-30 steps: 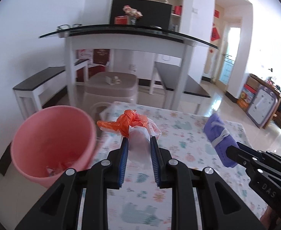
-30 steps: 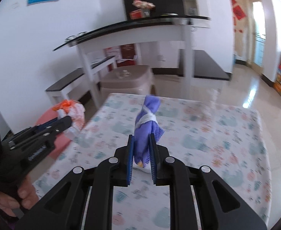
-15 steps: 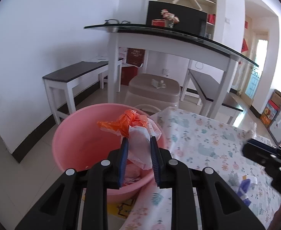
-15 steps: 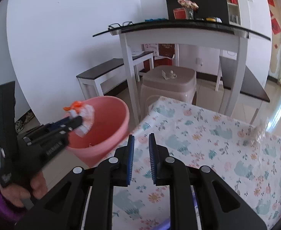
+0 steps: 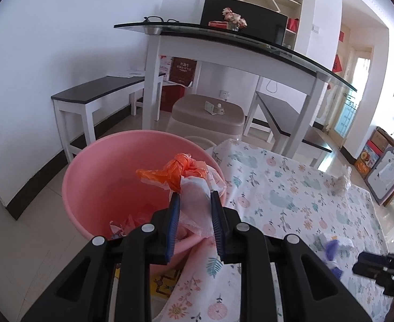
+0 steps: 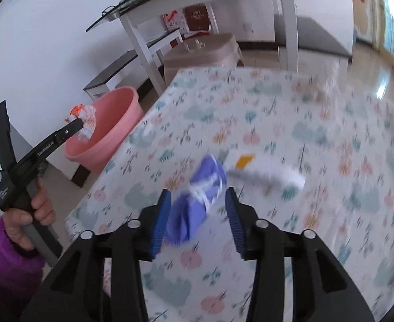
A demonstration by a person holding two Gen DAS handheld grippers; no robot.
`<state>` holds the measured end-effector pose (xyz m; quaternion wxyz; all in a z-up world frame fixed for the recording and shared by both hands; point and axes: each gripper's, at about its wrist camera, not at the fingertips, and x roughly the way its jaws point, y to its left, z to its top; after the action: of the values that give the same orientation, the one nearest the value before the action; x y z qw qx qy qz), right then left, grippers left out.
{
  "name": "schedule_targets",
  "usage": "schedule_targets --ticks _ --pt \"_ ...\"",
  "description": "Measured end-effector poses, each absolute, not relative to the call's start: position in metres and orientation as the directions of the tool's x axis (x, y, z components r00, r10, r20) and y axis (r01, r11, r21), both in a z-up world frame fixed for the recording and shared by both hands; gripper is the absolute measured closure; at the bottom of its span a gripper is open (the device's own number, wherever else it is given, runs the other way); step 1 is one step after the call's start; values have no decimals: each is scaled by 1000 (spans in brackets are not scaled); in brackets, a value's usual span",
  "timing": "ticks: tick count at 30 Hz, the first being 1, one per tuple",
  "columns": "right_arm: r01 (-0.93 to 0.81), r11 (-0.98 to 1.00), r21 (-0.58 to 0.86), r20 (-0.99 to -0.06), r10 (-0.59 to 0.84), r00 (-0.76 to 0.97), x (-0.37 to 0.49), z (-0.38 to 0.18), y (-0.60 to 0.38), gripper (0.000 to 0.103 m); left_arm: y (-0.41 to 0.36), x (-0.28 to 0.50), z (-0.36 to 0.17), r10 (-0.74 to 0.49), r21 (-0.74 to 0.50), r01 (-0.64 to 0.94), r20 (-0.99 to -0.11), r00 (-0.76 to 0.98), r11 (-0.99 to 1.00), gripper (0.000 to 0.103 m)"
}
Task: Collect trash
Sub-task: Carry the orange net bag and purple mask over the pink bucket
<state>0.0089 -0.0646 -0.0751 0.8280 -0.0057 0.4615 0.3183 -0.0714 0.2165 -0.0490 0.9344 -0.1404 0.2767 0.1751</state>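
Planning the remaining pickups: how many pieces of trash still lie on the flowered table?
3, perhaps more out of view. A purple bundle lies between the open right claw fingers, a white wrapper just beyond it, and a crumpled clear wad near the table's far edge.

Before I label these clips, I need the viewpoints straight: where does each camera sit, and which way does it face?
Left wrist: on the left gripper, looking along its fingers at the pink bucket; a knotted bag sits between them; the right gripper's tip shows at lower right.
Right wrist: on the right gripper, looking down at the tablecloth and a purple wad between its spread fingers; the left hand shows.
Shared: bucket, bag, wad, tablecloth.
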Motion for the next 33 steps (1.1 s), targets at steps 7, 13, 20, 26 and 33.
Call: schedule_targets --ticks 7,13,20,26,33 --pt "-531 787 314 -790 526 313 1 -92 -46 59 205 -77 -51 227 -171 -385 -571 789 907 81" --pt "-525 824 213 -837 431 338 1 -106 -29 59 200 -83 -54 212 -172 -369 -574 791 913 81" --pt "-531 822 208 -828 437 352 5 -110 -27 61 201 -82 -55 208 -172 -368 -579 788 914 81" --pt "-562 808 179 -800 451 395 4 -100 -22 78 204 -80 -57 212 -173 -373 -579 787 912 81" --pt "-621 769 148 -720 514 465 6 -66 -1 78 212 -77 -50 238 -163 -388 -562 792 907 81"
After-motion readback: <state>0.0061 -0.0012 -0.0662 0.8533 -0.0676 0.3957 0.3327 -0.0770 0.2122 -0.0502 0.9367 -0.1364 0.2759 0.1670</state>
